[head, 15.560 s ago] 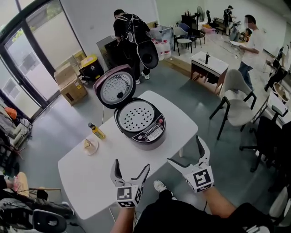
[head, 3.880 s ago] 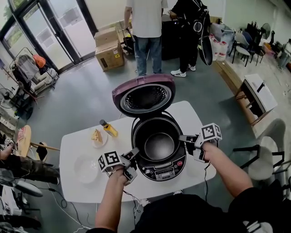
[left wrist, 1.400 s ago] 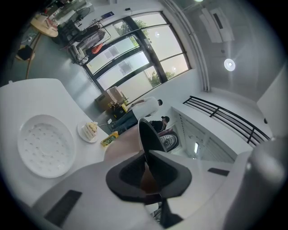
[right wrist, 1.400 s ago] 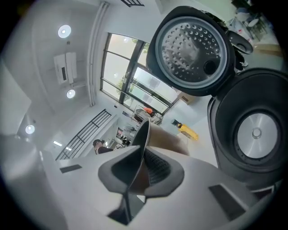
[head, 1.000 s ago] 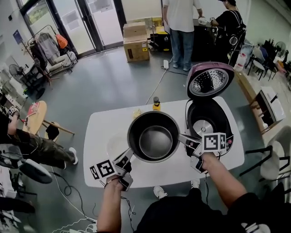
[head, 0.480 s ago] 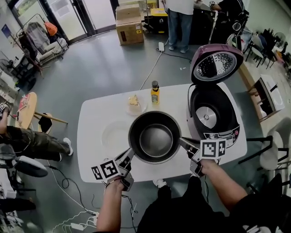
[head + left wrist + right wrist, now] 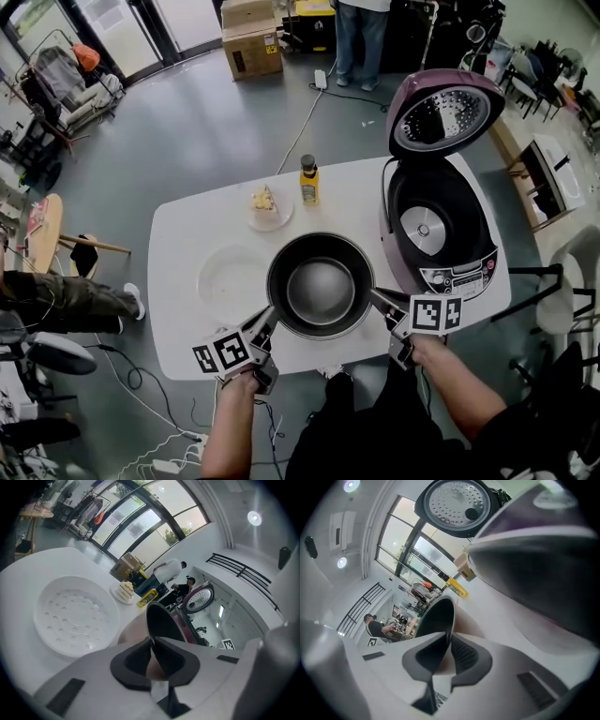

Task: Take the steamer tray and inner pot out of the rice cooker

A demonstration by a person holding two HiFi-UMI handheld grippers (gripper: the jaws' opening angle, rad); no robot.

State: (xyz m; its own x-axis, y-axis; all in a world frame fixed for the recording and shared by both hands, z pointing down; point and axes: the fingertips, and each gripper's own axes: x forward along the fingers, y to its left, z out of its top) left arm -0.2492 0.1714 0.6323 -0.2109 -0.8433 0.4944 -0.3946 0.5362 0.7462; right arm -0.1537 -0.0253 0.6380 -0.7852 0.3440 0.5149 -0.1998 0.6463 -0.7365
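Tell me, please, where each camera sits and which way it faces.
Head view: on the person's head, facing steeply down at table and pot; left gripper, right gripper, forearms show.
Left gripper view: on that gripper, facing along its jaws clamping the pot's rim, toward the steamer tray.
Right gripper view: likewise, jaws clamping the rim, rice cooker alongside.
Shared: the pot, in all.

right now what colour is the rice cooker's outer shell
The rice cooker shell is mauve purple; it shows best in the head view.
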